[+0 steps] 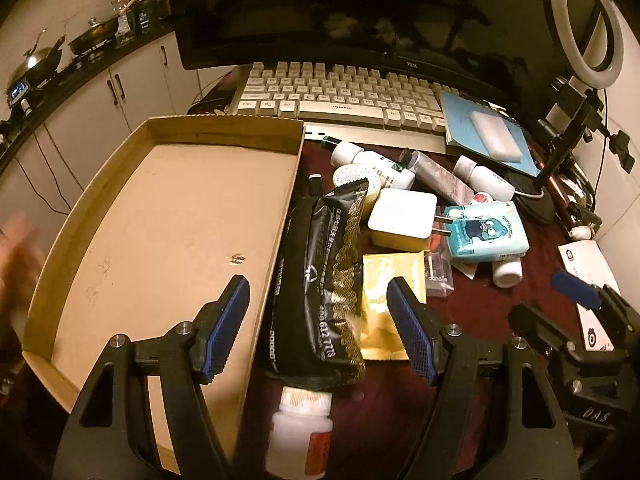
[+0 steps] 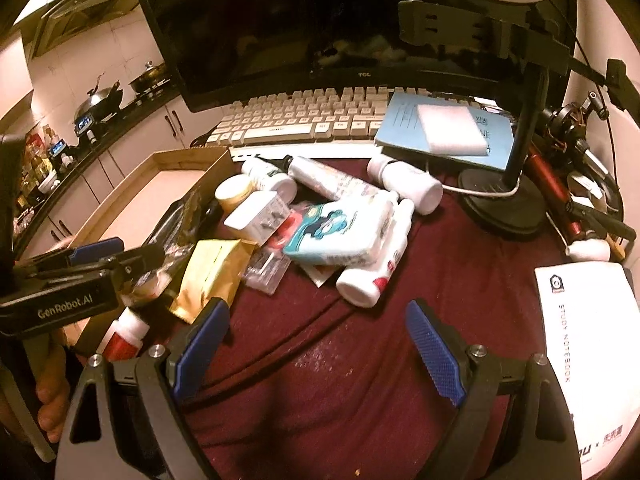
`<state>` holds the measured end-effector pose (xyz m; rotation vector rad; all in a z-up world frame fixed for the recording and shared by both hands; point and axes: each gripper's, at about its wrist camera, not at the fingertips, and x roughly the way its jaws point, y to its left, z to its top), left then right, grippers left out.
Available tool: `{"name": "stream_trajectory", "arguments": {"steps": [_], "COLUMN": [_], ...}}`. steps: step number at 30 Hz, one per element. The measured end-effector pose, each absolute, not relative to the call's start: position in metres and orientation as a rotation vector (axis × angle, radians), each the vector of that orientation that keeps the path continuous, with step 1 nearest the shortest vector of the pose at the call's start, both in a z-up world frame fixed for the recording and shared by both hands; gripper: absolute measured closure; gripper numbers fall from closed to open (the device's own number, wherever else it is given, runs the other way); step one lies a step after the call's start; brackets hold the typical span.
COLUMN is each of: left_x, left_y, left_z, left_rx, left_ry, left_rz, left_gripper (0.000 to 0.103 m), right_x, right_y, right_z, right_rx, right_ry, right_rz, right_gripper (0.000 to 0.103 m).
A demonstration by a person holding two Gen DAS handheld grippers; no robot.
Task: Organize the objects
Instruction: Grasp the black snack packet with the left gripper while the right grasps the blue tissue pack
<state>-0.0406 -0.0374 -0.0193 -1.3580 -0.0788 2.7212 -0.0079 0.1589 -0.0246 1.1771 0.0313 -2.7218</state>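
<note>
An empty cardboard tray (image 1: 100, 216) lies at the left of a dark red cloth (image 2: 360, 360). Beside it sits a heap of small items: a black foil pouch (image 1: 316, 280), a gold sachet (image 1: 384, 304), a white charger plug (image 1: 400, 216), a teal tissue pack (image 1: 484, 228) (image 2: 340, 232), several white bottles (image 1: 484, 178) (image 2: 404, 180). My left gripper (image 1: 318, 292) is open above the black pouch, touching nothing. A white bottle with a red label (image 1: 300, 432) lies below it. My right gripper (image 2: 318, 316) is open over bare cloth, near the heap.
A white keyboard (image 1: 340, 96) and a dark monitor (image 1: 320, 12) stand behind the heap. A blue notebook with a white block (image 2: 444, 132) lies at the right, beside a ring-light stand (image 2: 516, 184). A white study notebook (image 2: 592, 344) rests at the right edge. Kitchen counter with pans at far left.
</note>
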Motion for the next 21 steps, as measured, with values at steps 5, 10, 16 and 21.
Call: {"name": "stream_trajectory", "arguments": {"steps": [5, 10, 16, 21], "left_x": [-0.043, -0.055, -0.074, -0.086], "left_y": [-0.031, -0.029, -0.027, -0.019], "left_z": [-0.019, -0.021, -0.021, -0.026], "left_rx": [-1.327, -1.323, -1.32, -1.328], "left_ry": [-0.038, -0.027, -0.016, 0.042], "left_rz": [2.717, 2.714, 2.714, 2.703], "left_gripper": [0.032, 0.032, 0.044, 0.048], "right_x": [-0.018, -0.032, -0.05, -0.063], "right_y": [0.163, 0.167, 0.172, 0.174], "right_z": [-0.022, -0.021, -0.024, -0.028], "right_rx": [1.147, 1.137, 1.15, 1.167], "right_ry": [0.016, -0.004, -0.049, -0.063], "right_rz": [-2.73, -2.73, -2.724, -2.721], "right_gripper": [0.013, 0.019, 0.027, 0.034]}}
